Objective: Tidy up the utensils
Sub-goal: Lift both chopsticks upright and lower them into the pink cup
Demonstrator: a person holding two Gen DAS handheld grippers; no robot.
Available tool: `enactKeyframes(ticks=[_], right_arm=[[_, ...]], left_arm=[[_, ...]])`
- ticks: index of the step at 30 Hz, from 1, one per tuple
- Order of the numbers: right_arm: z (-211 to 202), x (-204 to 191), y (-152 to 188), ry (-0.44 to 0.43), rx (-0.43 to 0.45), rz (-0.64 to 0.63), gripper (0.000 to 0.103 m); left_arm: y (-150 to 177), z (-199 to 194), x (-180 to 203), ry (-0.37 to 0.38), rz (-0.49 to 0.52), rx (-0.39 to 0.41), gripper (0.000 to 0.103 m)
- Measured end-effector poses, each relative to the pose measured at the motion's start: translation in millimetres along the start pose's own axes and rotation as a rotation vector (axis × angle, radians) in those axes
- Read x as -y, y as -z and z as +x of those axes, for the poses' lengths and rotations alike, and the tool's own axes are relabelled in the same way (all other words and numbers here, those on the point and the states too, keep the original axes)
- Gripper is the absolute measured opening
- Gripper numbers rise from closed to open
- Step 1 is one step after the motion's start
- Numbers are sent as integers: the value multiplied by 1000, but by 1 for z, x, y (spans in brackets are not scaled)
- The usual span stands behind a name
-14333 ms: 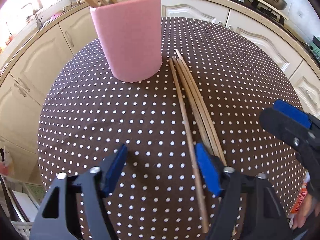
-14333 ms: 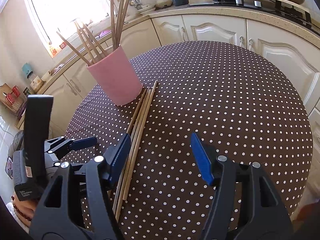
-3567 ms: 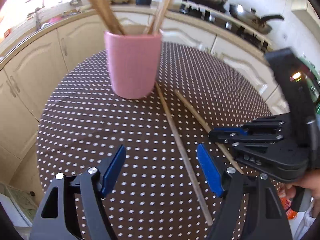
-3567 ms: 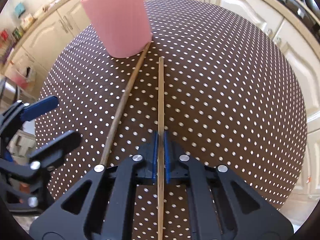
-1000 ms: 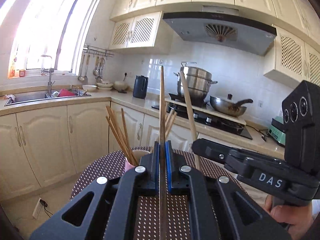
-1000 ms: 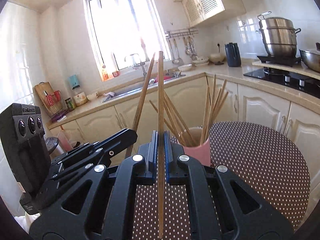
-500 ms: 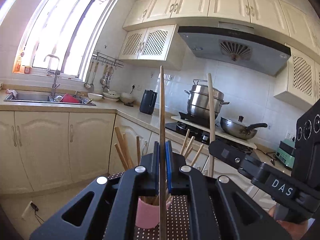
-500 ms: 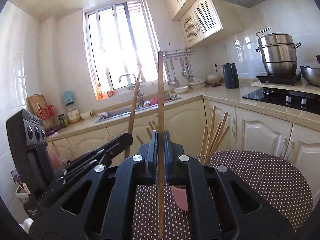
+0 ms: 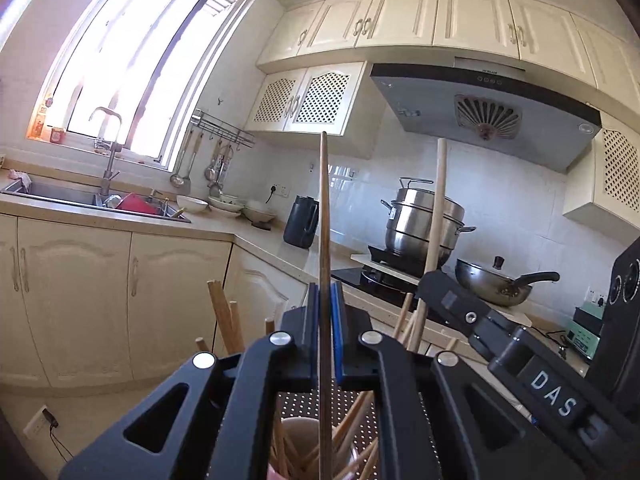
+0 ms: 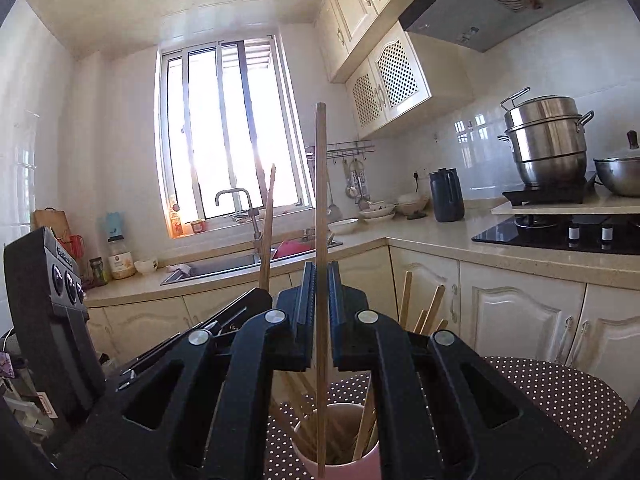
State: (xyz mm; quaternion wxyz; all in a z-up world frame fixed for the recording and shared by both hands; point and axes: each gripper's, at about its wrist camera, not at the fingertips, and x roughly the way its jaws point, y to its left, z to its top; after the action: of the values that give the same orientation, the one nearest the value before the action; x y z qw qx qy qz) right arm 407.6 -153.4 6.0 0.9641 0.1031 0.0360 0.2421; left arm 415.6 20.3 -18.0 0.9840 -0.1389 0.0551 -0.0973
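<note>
My left gripper (image 9: 325, 300) is shut on a wooden chopstick (image 9: 325, 208) that stands upright. Its lower part runs down over the mouth of the pink cup (image 9: 298, 438), which holds several more chopsticks. My right gripper (image 10: 320, 276) is shut on a second upright chopstick (image 10: 320, 184), whose lower end hangs over the cup (image 10: 372, 466). The two grippers sit side by side above the cup. In the left wrist view the right gripper (image 9: 426, 280) shows with its stick (image 9: 438, 200). In the right wrist view the left gripper (image 10: 258, 296) shows with its stick (image 10: 269, 216).
The cup stands on a round table with a brown dotted cloth (image 10: 560, 392). Behind are cream cabinets, a sink with a tap (image 10: 240, 200), a dark kettle (image 10: 446, 194), a steel steamer pot (image 10: 548, 140) and a wok (image 9: 492, 280) on the hob.
Both grippers, each still holding its chopstick upright, have moved level toward the cup. The cup has slid from ahead of the jaws to directly beneath them.
</note>
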Motion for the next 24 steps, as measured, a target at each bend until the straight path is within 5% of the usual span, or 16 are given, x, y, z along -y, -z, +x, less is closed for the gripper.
enactKeyframes(ticks=[24], right_arm=[[11,7,42,-33,-28,-64,7]], left_arm=[[45,25,-17,-21,6,-66,6]])
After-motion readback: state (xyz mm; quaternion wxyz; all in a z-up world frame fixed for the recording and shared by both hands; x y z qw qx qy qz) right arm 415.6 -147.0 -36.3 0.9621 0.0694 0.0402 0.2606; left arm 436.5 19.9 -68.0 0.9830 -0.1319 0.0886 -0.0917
